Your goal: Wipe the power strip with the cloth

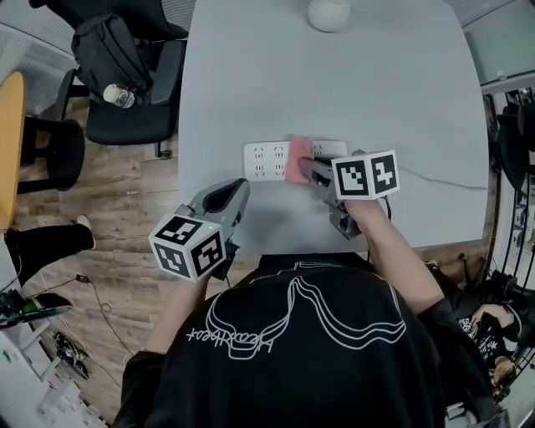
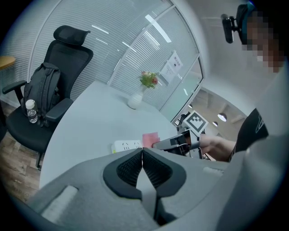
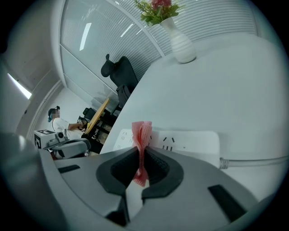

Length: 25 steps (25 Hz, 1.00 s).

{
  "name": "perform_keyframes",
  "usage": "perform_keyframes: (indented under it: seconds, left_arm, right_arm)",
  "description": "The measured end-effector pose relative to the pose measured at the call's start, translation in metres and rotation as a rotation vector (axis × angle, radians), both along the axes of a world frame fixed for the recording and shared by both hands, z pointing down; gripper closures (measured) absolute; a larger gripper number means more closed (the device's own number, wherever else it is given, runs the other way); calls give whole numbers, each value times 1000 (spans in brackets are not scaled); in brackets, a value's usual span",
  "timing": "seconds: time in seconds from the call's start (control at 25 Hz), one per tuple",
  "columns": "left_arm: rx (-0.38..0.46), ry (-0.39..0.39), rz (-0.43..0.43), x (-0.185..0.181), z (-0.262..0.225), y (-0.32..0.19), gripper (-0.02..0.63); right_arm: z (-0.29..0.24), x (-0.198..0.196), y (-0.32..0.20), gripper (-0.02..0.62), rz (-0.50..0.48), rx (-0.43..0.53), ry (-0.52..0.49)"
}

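Observation:
A white power strip (image 1: 266, 160) lies near the front edge of the pale table, its cord running off to the right. A pink cloth (image 1: 298, 159) rests across the strip's middle, and my right gripper (image 1: 313, 170) is shut on it. In the right gripper view the cloth (image 3: 142, 140) stands folded between the jaws over the power strip (image 3: 185, 140). My left gripper (image 1: 231, 197) hovers at the table's front edge, left of the strip, jaws closed on nothing. The left gripper view shows the power strip (image 2: 127, 145) and the cloth (image 2: 150, 138) beyond its shut jaws.
A white vase (image 1: 328, 14) with flowers stands at the table's far side. A black office chair (image 1: 125, 75) holding a backpack and a water bottle (image 1: 119, 96) sits to the left. The white cord (image 1: 447, 181) trails across the table to the right edge (image 1: 481, 159).

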<state>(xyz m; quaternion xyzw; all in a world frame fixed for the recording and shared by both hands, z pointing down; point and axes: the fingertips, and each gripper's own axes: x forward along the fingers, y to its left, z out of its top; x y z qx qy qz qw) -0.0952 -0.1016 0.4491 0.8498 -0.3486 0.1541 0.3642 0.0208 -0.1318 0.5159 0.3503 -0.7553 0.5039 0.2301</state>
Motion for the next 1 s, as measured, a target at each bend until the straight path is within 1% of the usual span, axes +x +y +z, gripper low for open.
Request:
perform_keyframes:
  seconds: [0.52, 0.72, 1.0]
  left_arm:
    - [-10, -3, 32, 14, 3, -3, 592]
    - [-1, -2, 50, 24, -2, -3, 592]
    - [-9, -5, 65, 30, 2, 0, 592]
  right_arm:
    - [2, 44, 6, 560, 81, 1, 19]
    - [1, 71, 8, 560, 114, 12, 50]
    - [2, 102, 13, 560, 173, 3, 53]
